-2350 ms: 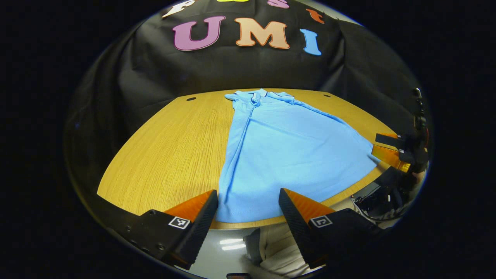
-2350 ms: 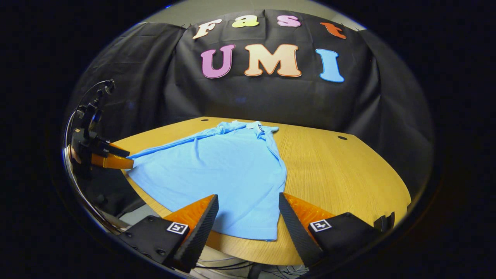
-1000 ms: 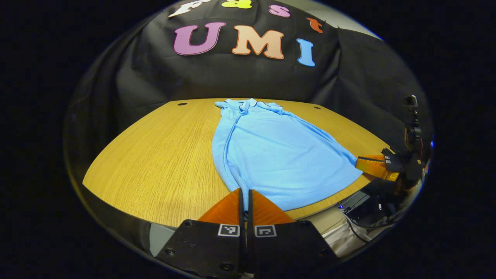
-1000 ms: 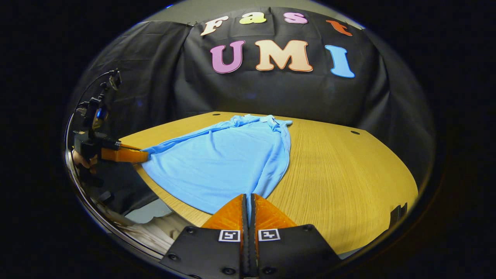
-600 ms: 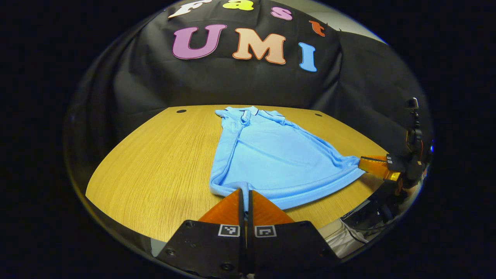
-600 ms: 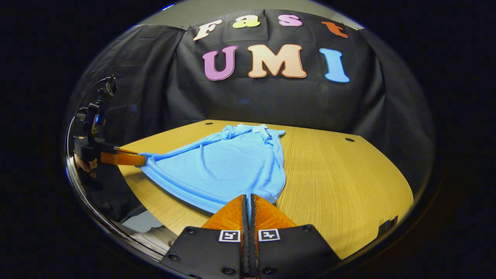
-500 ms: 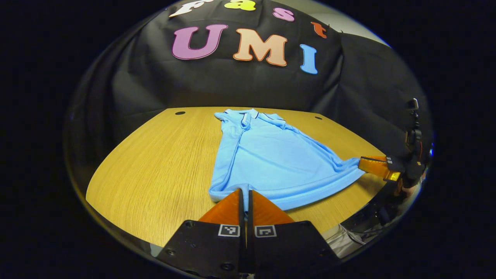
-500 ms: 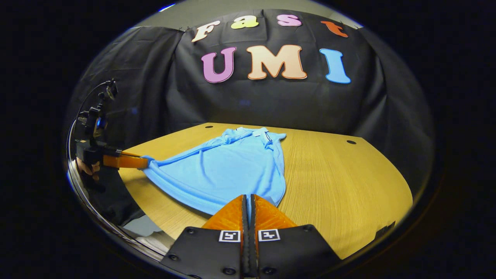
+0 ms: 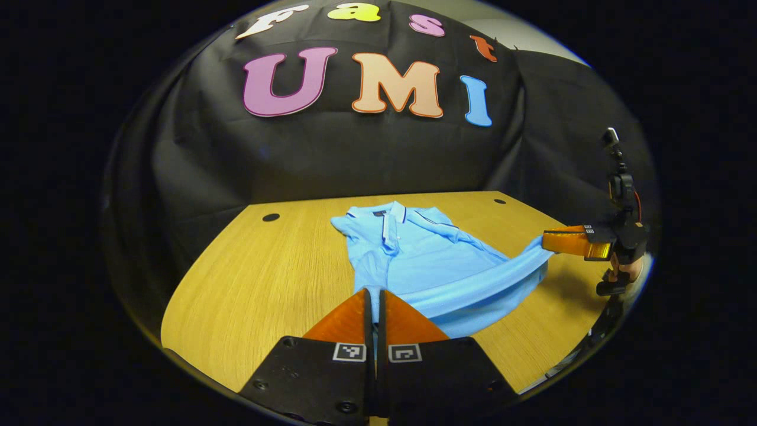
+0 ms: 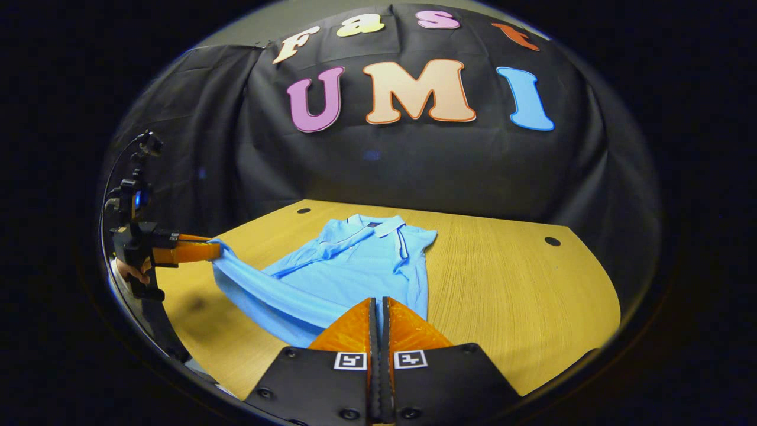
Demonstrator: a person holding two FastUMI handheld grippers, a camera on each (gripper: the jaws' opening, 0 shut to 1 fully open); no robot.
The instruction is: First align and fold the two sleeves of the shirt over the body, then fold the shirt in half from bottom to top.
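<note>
Both hem corners of the shirt [image 9: 426,260] are gripped, one by the left gripper [image 9: 373,296], one by the right gripper [image 10: 379,303], fingers clenched. The hem has been lifted off the table [image 10: 508,278] toward the collar since a moment ago; the bottom-to-top fold seems begun.

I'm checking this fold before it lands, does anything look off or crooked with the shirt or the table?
Nothing stands out. Both grippers, left and right, pinch the hem of the blue shirt and hold it lifted. The hem sags between them; the collar lies flat on the wooden table.
</note>
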